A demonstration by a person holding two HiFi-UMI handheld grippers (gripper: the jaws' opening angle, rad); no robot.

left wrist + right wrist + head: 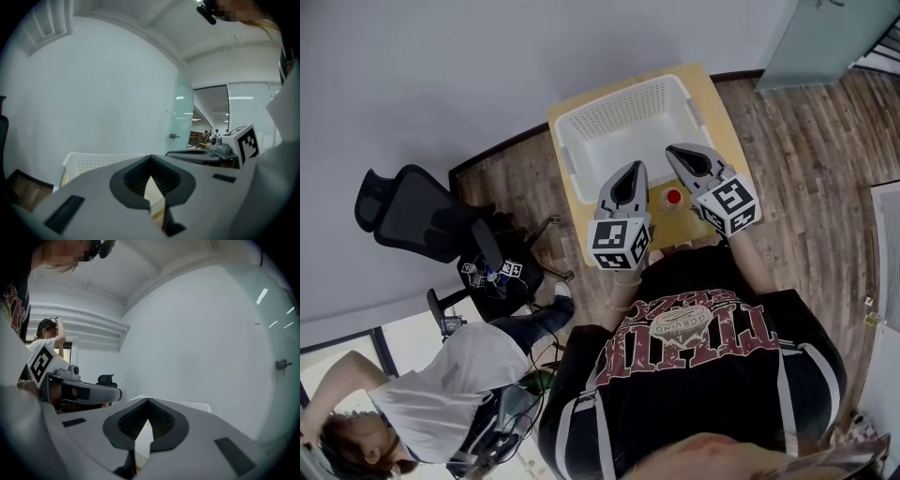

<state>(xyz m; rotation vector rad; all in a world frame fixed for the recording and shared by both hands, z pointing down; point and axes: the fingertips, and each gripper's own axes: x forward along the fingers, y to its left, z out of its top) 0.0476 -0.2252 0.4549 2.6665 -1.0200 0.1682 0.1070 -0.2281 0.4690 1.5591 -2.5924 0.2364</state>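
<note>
Over on the left a black office chair (412, 211) stands against the wall, and a second person in a white shirt (455, 375) is bent over near it. Then comes the left gripper (634, 167), held up over the near edge of the little wooden table (717, 108); its jaws are drawn together at the tips, with only a thin sliver of light between them and nothing caught there. Just past its tip sits the white perforated basket (581, 122), which takes up most of the tabletop. A small red-capped thing (673, 197) stands on the bare wood in front of the basket, between the two grippers and under them, touched by neither. The right gripper (675, 150) is alongside, tip over the basket's near wall, jaws likewise closed on nothing.
</note>
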